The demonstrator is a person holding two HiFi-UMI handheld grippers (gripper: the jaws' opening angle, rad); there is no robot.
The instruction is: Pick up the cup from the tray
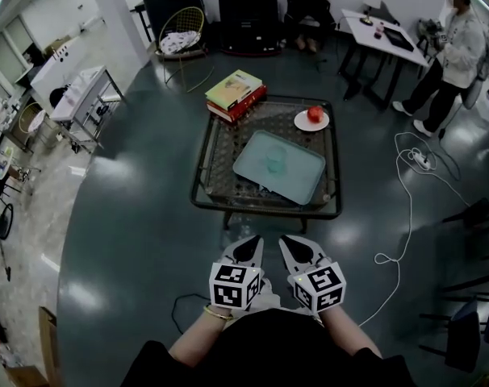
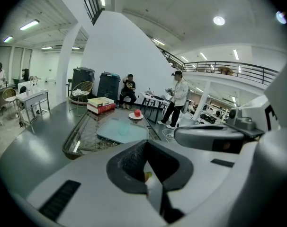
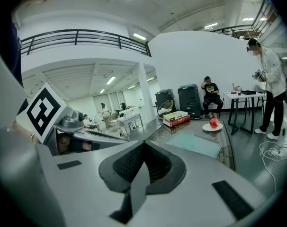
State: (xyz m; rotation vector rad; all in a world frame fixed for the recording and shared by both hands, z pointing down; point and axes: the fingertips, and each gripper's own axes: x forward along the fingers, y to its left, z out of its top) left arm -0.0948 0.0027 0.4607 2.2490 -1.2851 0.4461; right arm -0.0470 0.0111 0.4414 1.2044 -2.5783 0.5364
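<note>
A see-through cup (image 1: 275,163) stands upright near the middle of a pale teal tray (image 1: 303,181) on the glass coffee table (image 1: 214,156). Both grippers hang close to the person's body, well short of the table's near edge. My left gripper (image 1: 252,244) is shut with nothing in it, and my right gripper (image 1: 289,244) beside it is also shut and empty. In the left gripper view the closed jaws (image 2: 144,143) point toward the tray (image 2: 110,132) and the faint cup (image 2: 123,127). The right gripper view shows its closed jaws (image 3: 143,144) and the tray (image 3: 198,144) beyond.
Stacked books (image 1: 236,94) lie at the table's far left corner, and a white plate with a red apple (image 1: 313,116) sits at its far right. A white cable (image 1: 406,216) trails on the floor to the right. A person (image 1: 450,51) stands at far right.
</note>
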